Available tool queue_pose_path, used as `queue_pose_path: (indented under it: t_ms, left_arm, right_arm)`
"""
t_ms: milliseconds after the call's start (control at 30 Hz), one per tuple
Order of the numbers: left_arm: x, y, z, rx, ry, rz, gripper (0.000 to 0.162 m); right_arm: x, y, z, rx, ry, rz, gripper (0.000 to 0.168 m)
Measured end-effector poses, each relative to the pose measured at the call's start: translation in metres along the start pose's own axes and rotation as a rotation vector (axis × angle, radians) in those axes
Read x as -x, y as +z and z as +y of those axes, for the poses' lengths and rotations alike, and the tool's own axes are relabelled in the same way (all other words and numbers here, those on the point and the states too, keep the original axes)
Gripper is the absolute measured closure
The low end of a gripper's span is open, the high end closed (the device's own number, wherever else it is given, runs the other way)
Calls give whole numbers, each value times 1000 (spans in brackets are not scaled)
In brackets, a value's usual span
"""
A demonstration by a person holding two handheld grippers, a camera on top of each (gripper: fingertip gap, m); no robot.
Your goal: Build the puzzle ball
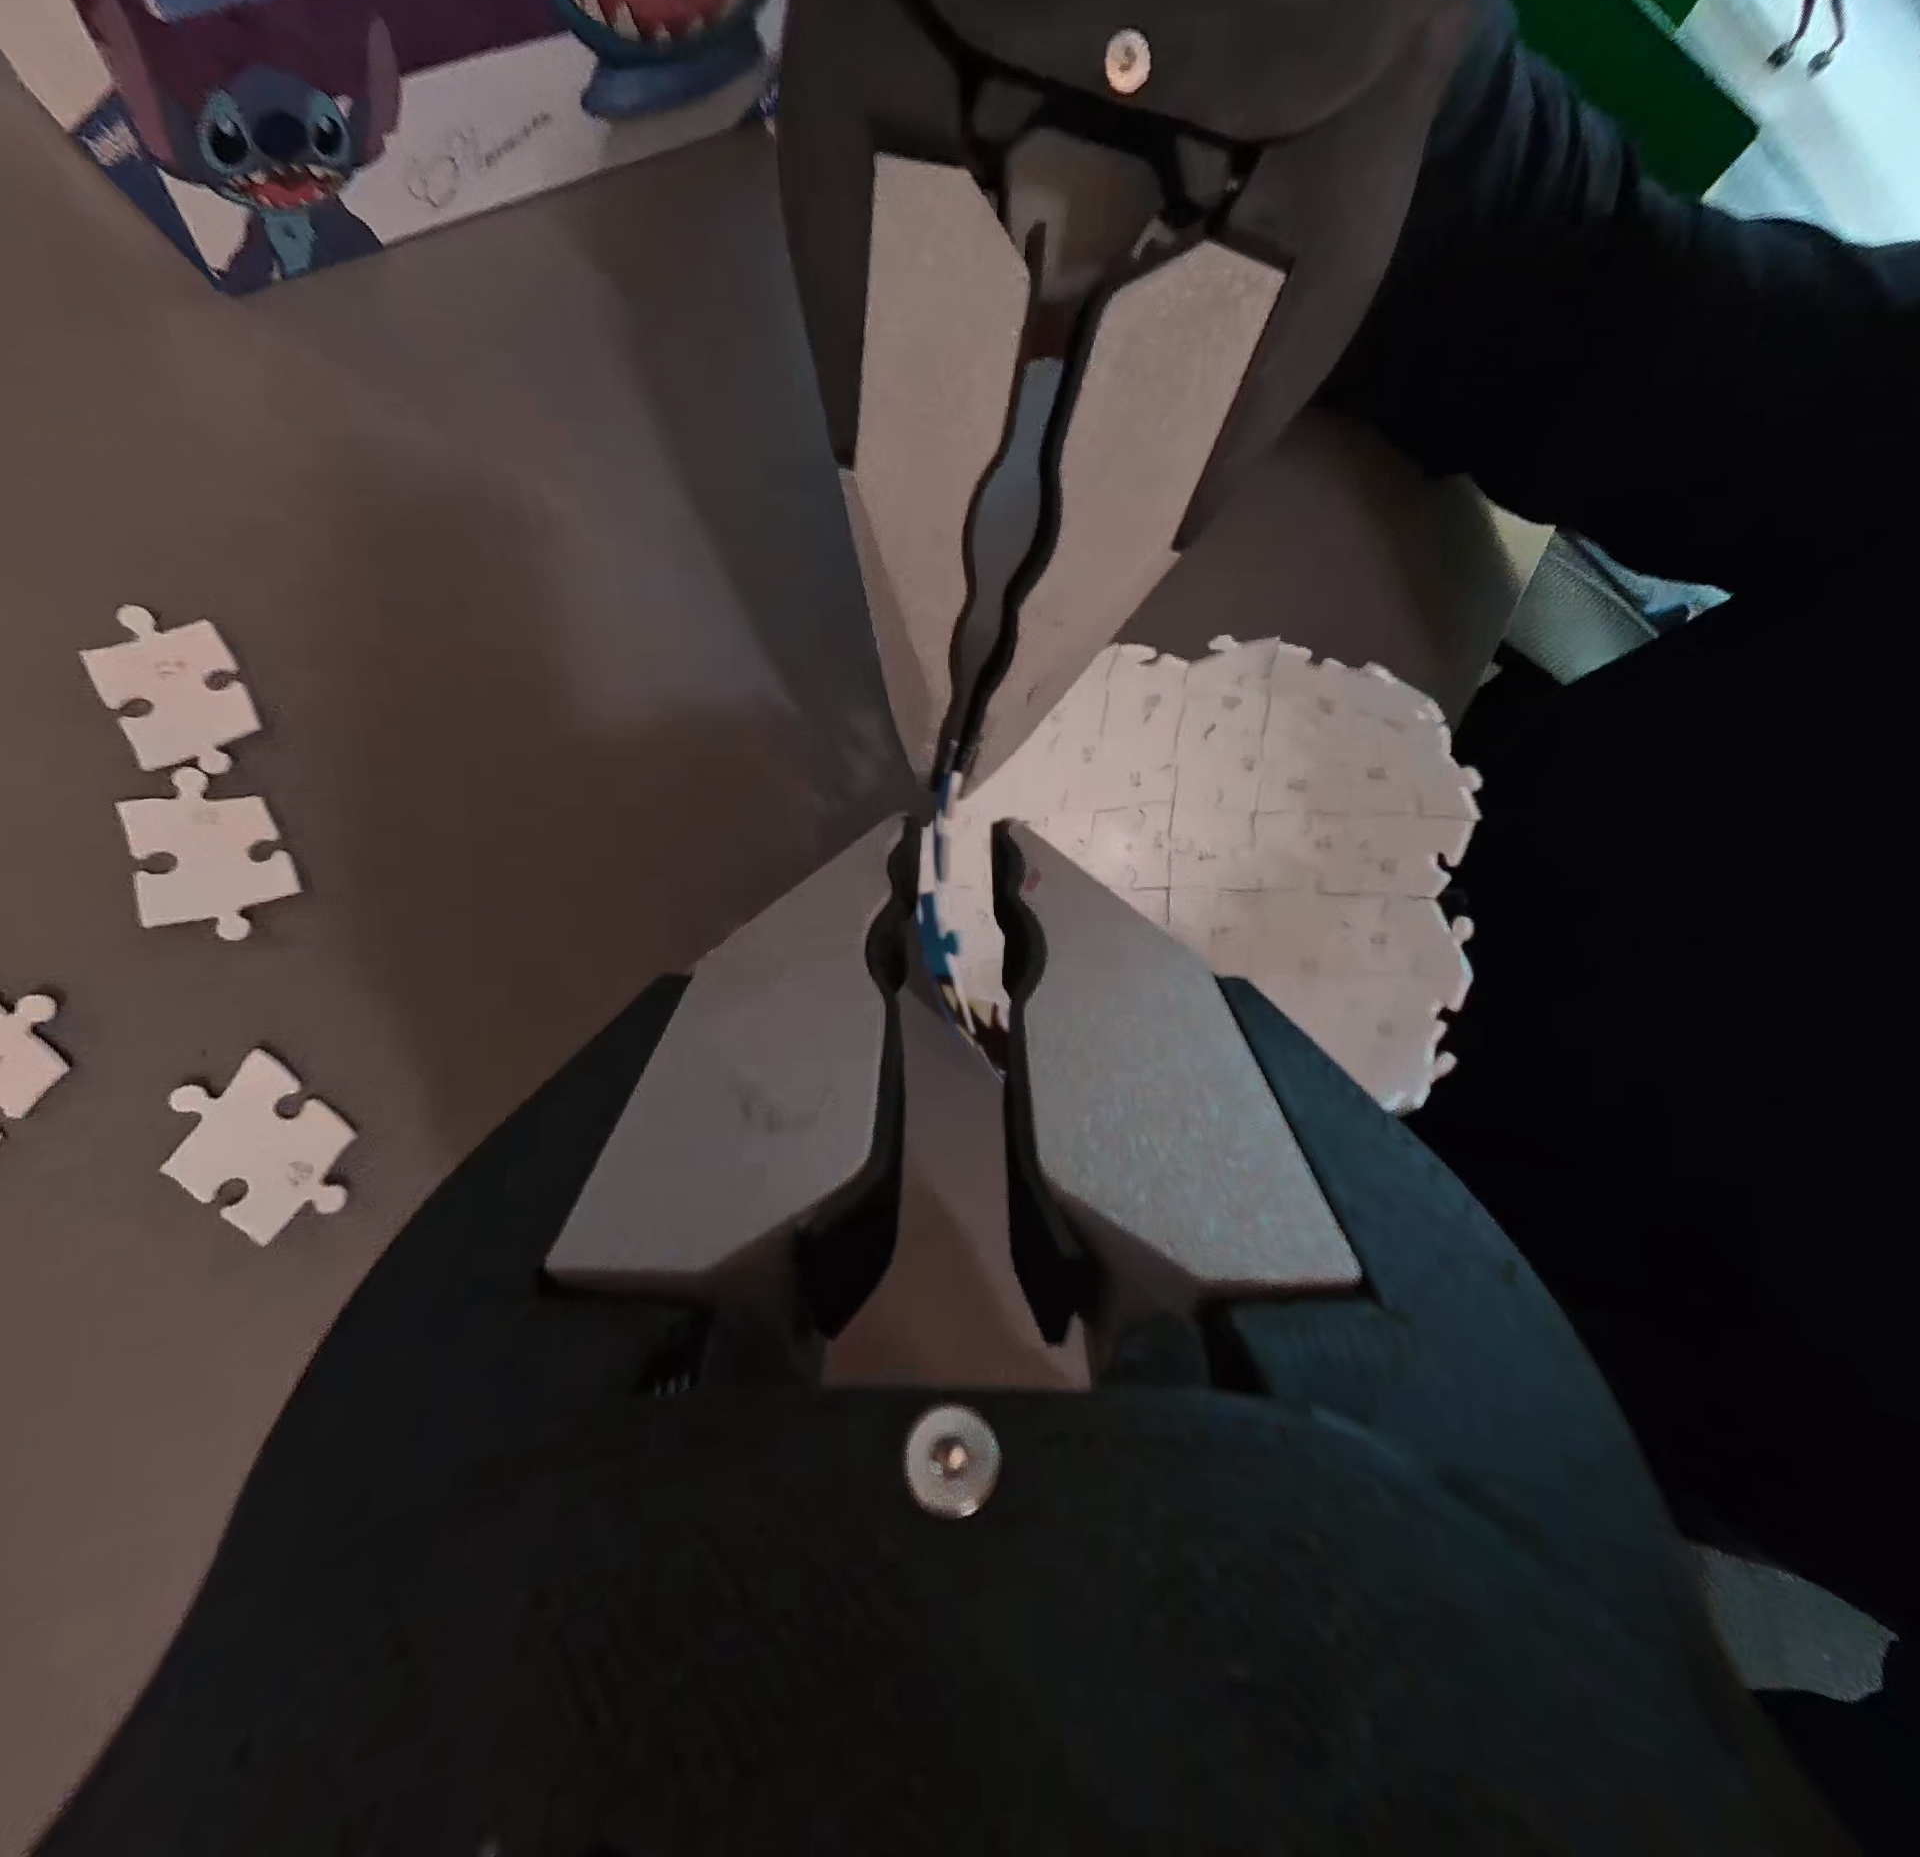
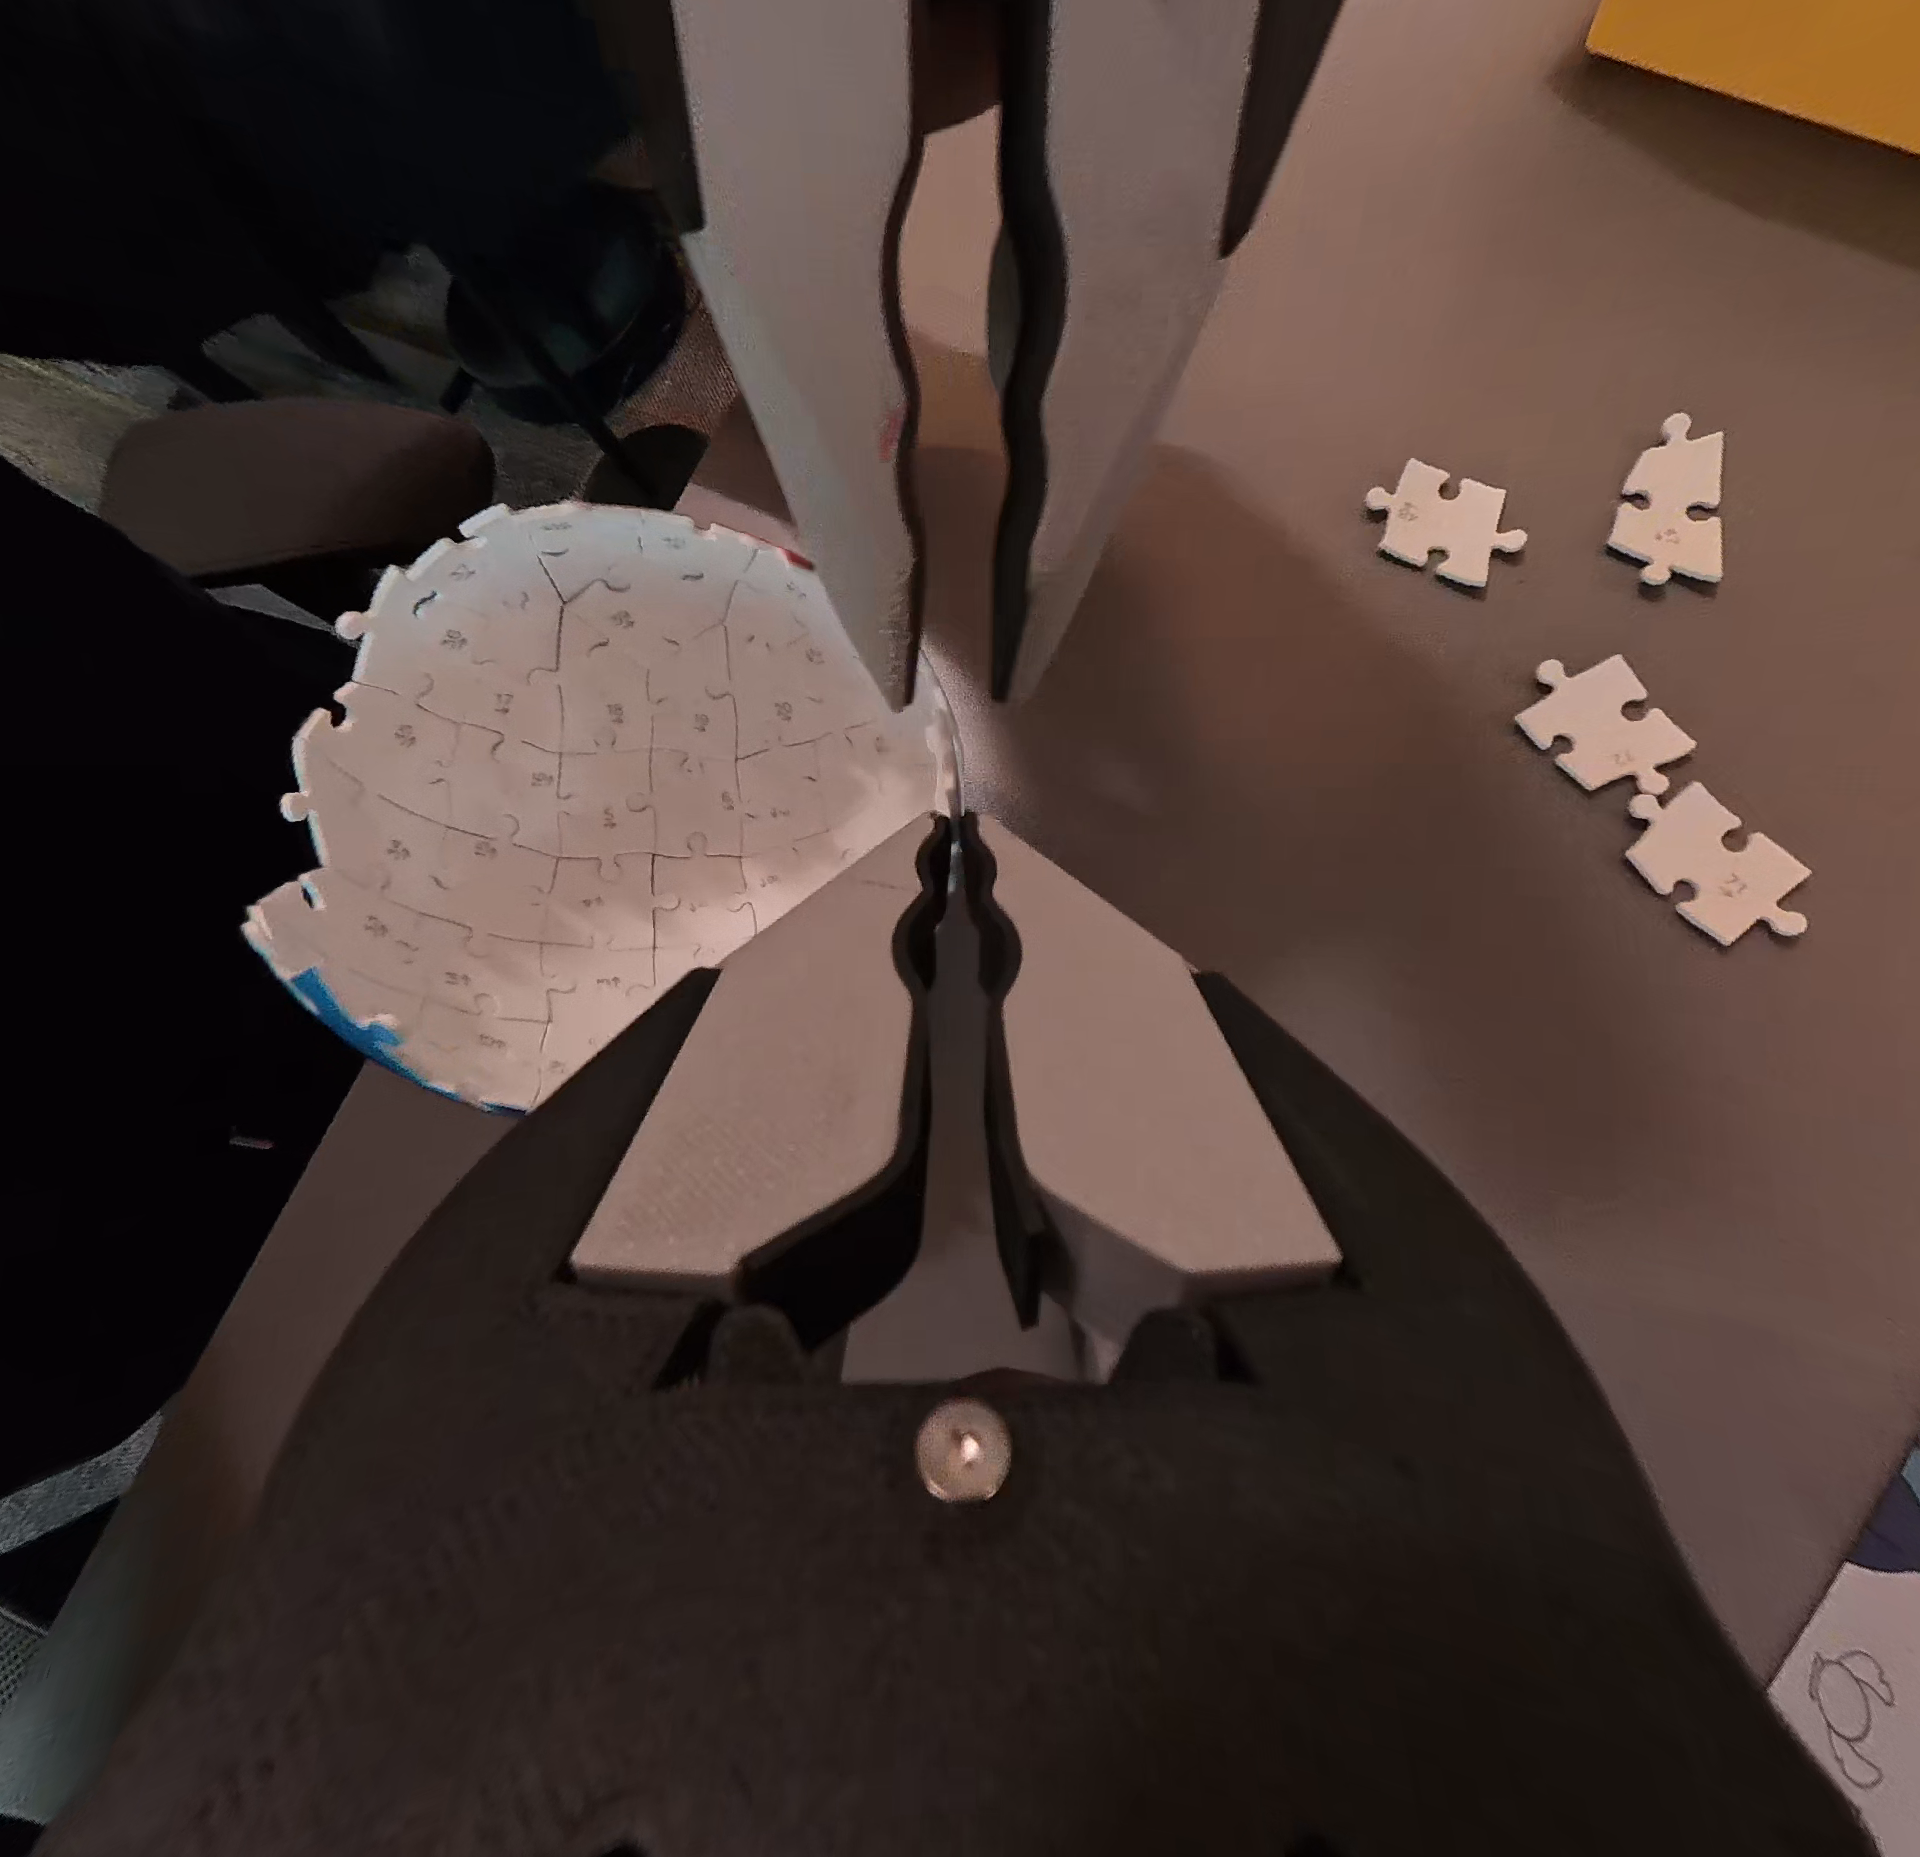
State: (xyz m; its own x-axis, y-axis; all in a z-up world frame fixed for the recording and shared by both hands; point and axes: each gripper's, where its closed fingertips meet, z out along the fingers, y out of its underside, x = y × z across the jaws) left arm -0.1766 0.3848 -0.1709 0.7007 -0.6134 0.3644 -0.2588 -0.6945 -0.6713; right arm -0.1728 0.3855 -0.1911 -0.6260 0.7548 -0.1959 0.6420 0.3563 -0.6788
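The half-built puzzle ball (image 1: pixel 1247 851) is a white curved shell of joined pieces with its inside facing the cameras; it also shows in the right wrist view (image 2: pixel 582 768). My right gripper (image 2: pixel 951 836) is shut on the shell's rim and enters the left wrist view from the top (image 1: pixel 954 768). My left gripper (image 1: pixel 945 851) is narrowly open and straddles the same rim, whose blue edge (image 1: pixel 940 934) runs between the jaws. In the right wrist view the left gripper (image 2: pixel 954 695) comes from above, tip to tip with the right one.
Several loose white pieces lie on the brown table (image 1: pixel 468 560), to the left in the left wrist view (image 1: pixel 208 851) and to the right in the right wrist view (image 2: pixel 1605 721). The puzzle box (image 1: pixel 312 145) lies at the far left. A dark sleeve (image 1: pixel 1662 301) is at the right. Less than 4 cm separates the two grippers' tips.
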Motion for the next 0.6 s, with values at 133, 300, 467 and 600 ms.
queue_pose_path:
  t_ms: [133,300,467,600]
  left_arm:
    - [3,6,8,71,-3,-57,154]
    - [3,13,16,143,-14,-79,154]
    - [8,13,21,166,-30,-95,157]
    - [8,7,17,138,-33,-96,157]
  right_arm:
    - [-2,1,2,7,2,6,168]
    - [-3,4,3,12,1,12,168]
    - [-3,4,3,6,5,6,168]
    - [-3,3,1,-23,5,-5,168]
